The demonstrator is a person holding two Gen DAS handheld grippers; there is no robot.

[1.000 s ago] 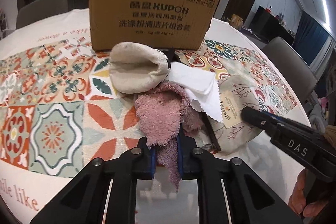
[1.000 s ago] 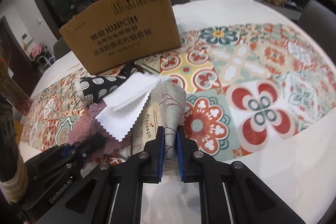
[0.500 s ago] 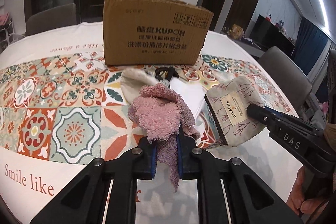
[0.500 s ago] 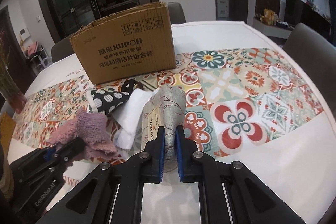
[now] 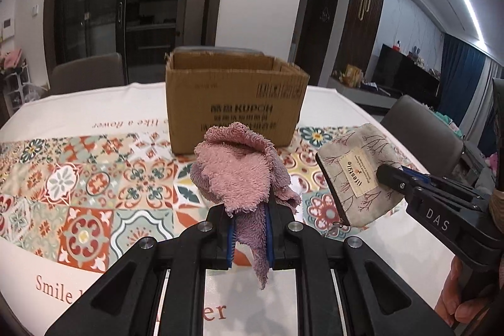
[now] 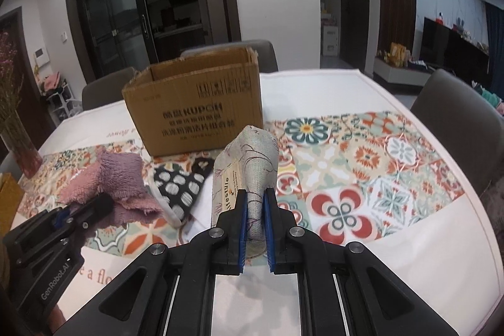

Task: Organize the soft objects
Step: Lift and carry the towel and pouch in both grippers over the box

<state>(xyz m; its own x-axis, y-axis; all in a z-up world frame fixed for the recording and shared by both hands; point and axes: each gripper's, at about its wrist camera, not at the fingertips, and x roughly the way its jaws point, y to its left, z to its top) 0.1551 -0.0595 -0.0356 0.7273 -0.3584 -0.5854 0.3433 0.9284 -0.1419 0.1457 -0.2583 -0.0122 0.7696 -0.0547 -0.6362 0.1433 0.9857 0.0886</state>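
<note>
My left gripper [image 5: 250, 225] is shut on a pink fluffy towel [image 5: 239, 169] and holds it above the table, in front of the open cardboard box [image 5: 233, 103]. My right gripper [image 6: 255, 219] is shut on a beige fabric pouch [image 6: 249, 159] with a "lifestyle" label, also lifted. The pouch shows at the right of the left wrist view [image 5: 359, 175], and the towel at the left of the right wrist view [image 6: 116, 181]. A black-and-white dotted cloth item [image 6: 179, 188] lies on the table over a white cloth [image 6: 204, 203].
The round table has a patterned tile cloth [image 6: 362, 166]. Grey chairs [image 6: 456, 103] stand around it. A vase with dried flowers [image 6: 19, 140] stands at the far left edge. The box [image 6: 195, 106] is open at the top.
Both grippers have risen with their loads, so the towel and pouch hang higher and the open top of the box now shows. The other cloths stay on the table.
</note>
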